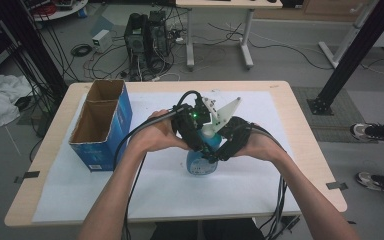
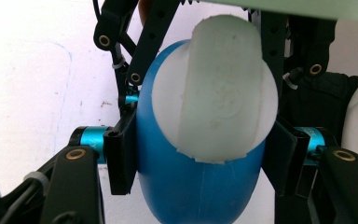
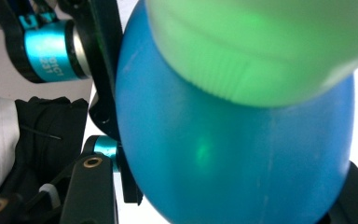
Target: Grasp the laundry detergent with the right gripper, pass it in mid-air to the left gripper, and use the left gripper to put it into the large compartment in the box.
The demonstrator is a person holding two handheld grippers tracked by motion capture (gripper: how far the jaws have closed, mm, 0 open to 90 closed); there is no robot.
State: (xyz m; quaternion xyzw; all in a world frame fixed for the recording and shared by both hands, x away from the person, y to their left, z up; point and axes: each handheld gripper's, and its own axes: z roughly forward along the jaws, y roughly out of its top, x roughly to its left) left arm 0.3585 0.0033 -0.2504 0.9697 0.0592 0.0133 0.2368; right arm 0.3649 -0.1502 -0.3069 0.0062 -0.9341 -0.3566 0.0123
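A blue spray bottle (image 1: 202, 164) with a white top stands on the white mat at the table's middle. My left gripper (image 1: 199, 146) comes in from the left and my right gripper (image 1: 220, 151) from the right, meeting around the bottle's upper body. In the left gripper view both black pads (image 2: 121, 158) press the blue bottle (image 2: 191, 191) under its white cap (image 2: 219, 88); my left gripper (image 2: 198, 158) is shut on it. In the right gripper view the bottle (image 3: 233, 154) sits tight between the jaws of my right gripper (image 3: 237, 196), its cap (image 3: 261, 46) tinted green.
An open blue cardboard box (image 1: 102, 125) stands at the left of the white mat (image 1: 170, 185). Cables trail from both grippers over the front table edge (image 1: 145, 219). Behind the table a computer tower (image 1: 145, 37) stands on the floor, and someone's shoes (image 1: 372, 131) are at the right.
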